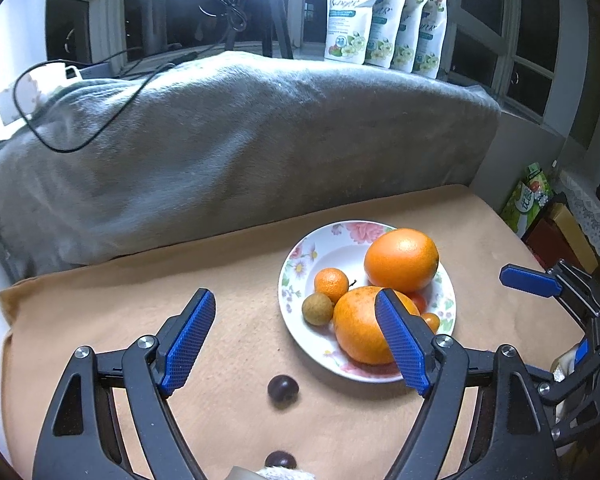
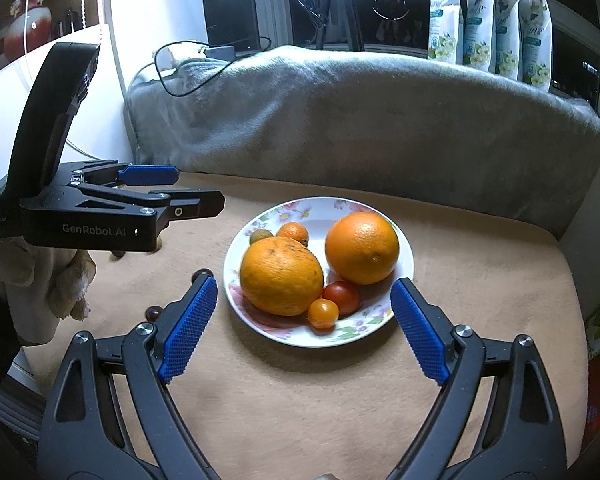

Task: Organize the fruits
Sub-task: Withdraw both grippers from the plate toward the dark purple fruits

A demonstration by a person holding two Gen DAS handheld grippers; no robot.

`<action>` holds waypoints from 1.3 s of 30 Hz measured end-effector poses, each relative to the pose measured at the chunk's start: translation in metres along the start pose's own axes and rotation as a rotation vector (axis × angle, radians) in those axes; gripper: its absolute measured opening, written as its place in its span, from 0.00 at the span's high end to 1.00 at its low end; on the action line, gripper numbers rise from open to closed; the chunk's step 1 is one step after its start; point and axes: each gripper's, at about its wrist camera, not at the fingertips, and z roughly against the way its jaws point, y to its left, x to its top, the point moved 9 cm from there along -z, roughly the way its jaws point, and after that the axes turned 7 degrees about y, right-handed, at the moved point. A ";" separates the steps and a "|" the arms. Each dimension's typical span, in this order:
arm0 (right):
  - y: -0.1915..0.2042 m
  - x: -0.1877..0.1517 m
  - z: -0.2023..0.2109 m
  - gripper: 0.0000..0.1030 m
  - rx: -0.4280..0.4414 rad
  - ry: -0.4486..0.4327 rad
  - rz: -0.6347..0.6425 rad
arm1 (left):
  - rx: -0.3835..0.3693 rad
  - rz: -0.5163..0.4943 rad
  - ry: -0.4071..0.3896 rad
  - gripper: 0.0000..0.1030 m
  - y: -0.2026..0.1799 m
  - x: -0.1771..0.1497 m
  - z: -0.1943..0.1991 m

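A floral plate (image 1: pixel 300 256) (image 2: pixel 404 240) on the tan mat holds two big oranges (image 1: pixel 401 259) (image 2: pixel 281 277), a small tangerine (image 1: pixel 331 285) (image 2: pixel 293 232), a brown longan (image 1: pixel 317 309) (image 2: pixel 260 235), a red tomato (image 2: pixel 342 297) and a yellow tomato (image 2: pixel 323 313). Two dark fruits (image 1: pixel 283 389) (image 1: pixel 280 460) lie on the mat left of the plate. My left gripper (image 1: pixel 296 344) is open and empty above the nearer dark fruit. My right gripper (image 2: pixel 304 328) is open and empty just in front of the plate.
A grey blanket-covered backrest (image 1: pixel 236 132) rises behind the mat. Refill pouches (image 1: pixel 384 16) and a tripod (image 1: pixel 260 4) stand on the sill. A cable (image 1: pixel 80 120) lies on the blanket. Boxes (image 1: pixel 540 208) sit at the right. My left gripper's body (image 2: pixel 100 208) shows left.
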 end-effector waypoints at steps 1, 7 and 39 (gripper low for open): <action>0.002 0.000 0.002 0.12 0.001 -0.003 0.001 | 0.002 0.003 -0.003 0.20 0.001 -0.001 0.002; 0.013 0.000 0.006 0.12 0.002 -0.010 0.006 | 0.013 0.032 -0.008 0.20 0.017 -0.016 0.016; 0.109 -0.024 -0.044 0.12 0.161 0.082 0.133 | 0.132 0.342 0.058 0.20 0.167 -0.145 0.043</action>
